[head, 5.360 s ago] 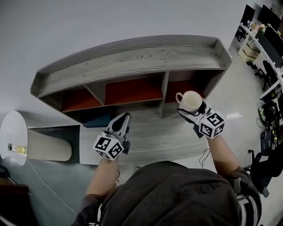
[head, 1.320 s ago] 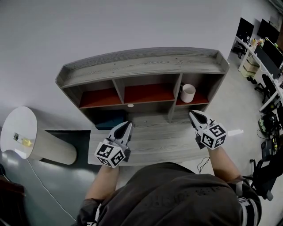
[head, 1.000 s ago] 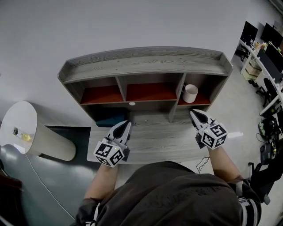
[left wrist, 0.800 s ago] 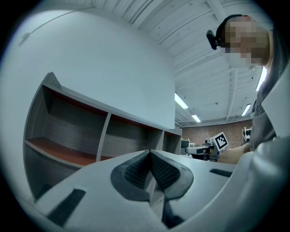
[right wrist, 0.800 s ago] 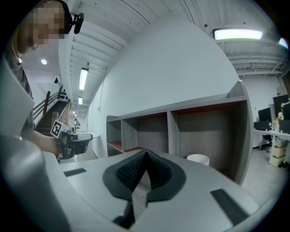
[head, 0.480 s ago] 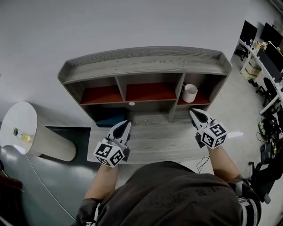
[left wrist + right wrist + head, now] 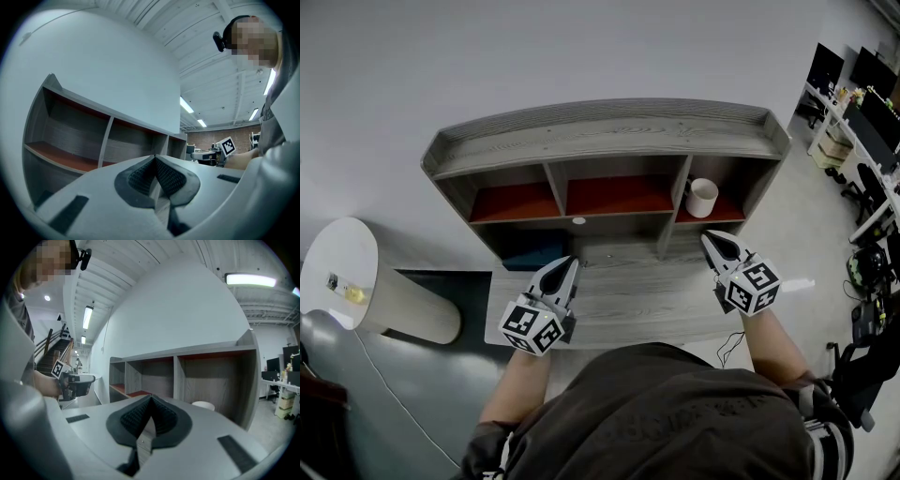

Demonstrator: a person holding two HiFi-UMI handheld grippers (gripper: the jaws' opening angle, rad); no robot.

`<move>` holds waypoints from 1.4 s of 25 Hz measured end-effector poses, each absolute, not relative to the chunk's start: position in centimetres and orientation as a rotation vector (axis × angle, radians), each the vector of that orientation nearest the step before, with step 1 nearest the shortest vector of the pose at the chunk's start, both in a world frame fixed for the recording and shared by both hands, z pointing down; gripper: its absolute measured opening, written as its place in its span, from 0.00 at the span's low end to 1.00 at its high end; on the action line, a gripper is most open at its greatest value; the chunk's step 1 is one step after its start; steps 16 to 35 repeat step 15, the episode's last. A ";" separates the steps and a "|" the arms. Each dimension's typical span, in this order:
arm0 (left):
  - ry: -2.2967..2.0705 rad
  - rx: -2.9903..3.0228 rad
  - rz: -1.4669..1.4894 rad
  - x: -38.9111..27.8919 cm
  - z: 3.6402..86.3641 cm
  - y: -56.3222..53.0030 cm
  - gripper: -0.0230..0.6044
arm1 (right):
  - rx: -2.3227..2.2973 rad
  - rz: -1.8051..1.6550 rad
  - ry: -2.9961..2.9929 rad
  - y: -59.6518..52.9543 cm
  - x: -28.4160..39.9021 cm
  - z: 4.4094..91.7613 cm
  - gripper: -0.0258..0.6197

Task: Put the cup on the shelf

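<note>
Head view: cup (image 7: pixel 701 197) upright in shelf (image 7: pixel 609 131) compartment, right of frame centre. Left gripper (image 7: pixel 569 264) and right gripper (image 7: pixel 710 240) lower in frame over surface (image 7: pixel 628 295), fingers pressed together, holding nothing. Placement seemingly done; best to hold both clear of cup.

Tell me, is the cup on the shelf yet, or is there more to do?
Done: the cup stands in the right compartment of the shelf. In hand: nothing; the left hand-held gripper and the right hand-held gripper are both shut and empty, above the desk. Left: apparently nothing.
</note>
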State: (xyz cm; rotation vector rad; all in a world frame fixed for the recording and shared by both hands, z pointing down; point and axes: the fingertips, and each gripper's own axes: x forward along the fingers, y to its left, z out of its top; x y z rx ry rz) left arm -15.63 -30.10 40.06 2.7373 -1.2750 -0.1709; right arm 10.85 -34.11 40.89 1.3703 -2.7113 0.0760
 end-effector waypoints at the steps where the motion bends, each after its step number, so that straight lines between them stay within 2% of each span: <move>1: -1.274 2.737 -0.171 -15.6 40.1 -30.1 0.04 | 1.370 0.074 -2.710 -34.2 10.8 40.9 0.03; 35: -1.264 2.736 -0.180 -15.6 40.1 -30.7 0.04 | 1.362 0.060 -2.699 -34.8 10.5 40.8 0.03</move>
